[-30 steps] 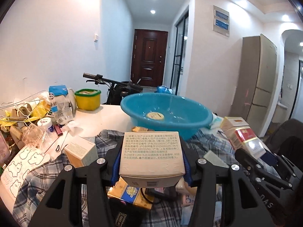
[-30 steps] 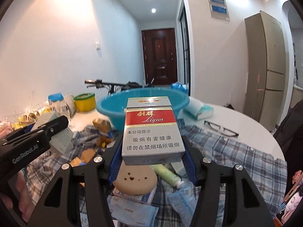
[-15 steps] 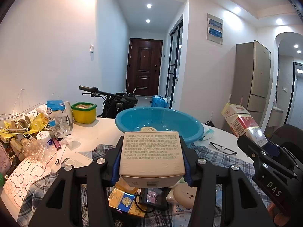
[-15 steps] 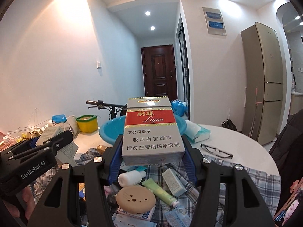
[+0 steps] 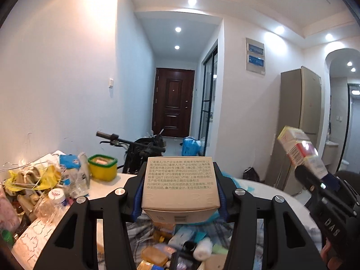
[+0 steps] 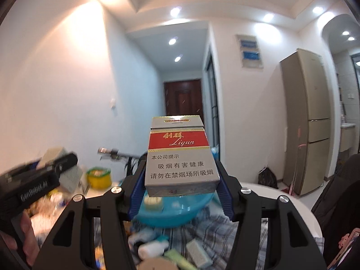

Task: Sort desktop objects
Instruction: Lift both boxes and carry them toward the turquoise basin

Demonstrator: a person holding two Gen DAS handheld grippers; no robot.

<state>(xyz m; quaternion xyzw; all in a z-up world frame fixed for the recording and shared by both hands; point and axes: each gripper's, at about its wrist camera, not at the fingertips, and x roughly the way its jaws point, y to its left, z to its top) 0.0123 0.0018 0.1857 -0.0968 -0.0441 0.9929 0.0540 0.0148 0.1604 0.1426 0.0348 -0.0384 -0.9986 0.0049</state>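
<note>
On my left, the left gripper (image 5: 180, 193) has its jaws clenched on a beige printed carton (image 5: 180, 184), held up clear of the cluttered counter (image 5: 105, 189). On my right, the right gripper (image 6: 180, 193) grips a red-and-grey cigarette pack (image 6: 180, 155) above the blue basin (image 6: 171, 211). I judge this the carry step; next I need each box over its destination before letting go.
</note>
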